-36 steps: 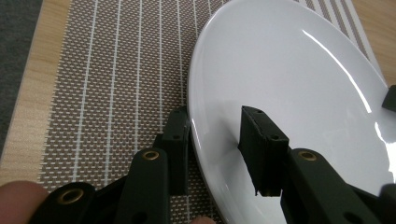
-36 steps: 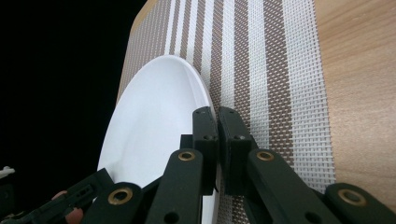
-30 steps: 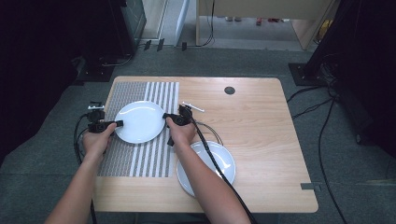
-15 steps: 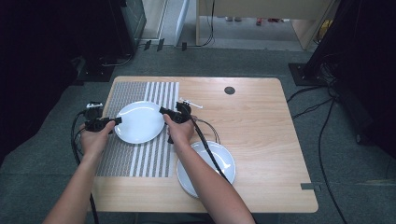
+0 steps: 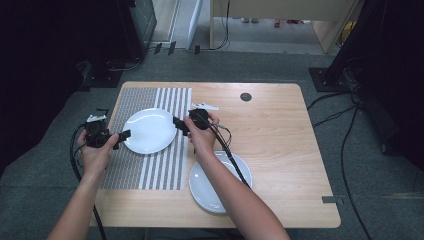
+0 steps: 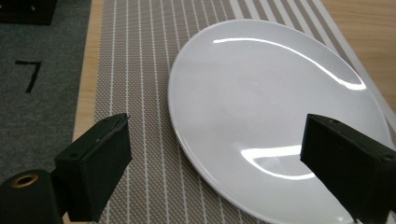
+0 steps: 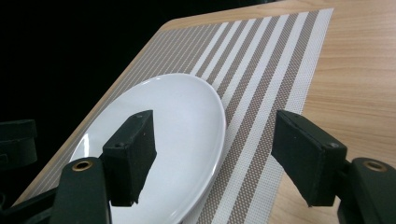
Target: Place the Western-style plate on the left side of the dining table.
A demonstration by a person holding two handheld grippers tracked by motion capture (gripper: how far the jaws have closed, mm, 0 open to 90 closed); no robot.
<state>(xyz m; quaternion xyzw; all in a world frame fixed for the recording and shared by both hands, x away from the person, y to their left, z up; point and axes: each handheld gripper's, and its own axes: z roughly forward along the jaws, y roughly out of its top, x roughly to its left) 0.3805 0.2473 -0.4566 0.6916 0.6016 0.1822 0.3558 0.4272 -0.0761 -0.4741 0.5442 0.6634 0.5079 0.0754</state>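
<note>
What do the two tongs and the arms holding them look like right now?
Both the left tongs and the right tongs are matte black, with blocky rectangular jaws and brass-coloured rivets at the jaw bases. A black cable trails from the right one along the forearm; another loops from the left. The forearms are bare, no sleeves showing.

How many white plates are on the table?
2. One white plate lies on the striped placemat between the two grippers. The other plate sits on bare wood near the front edge, partly under the person's right forearm.
</note>
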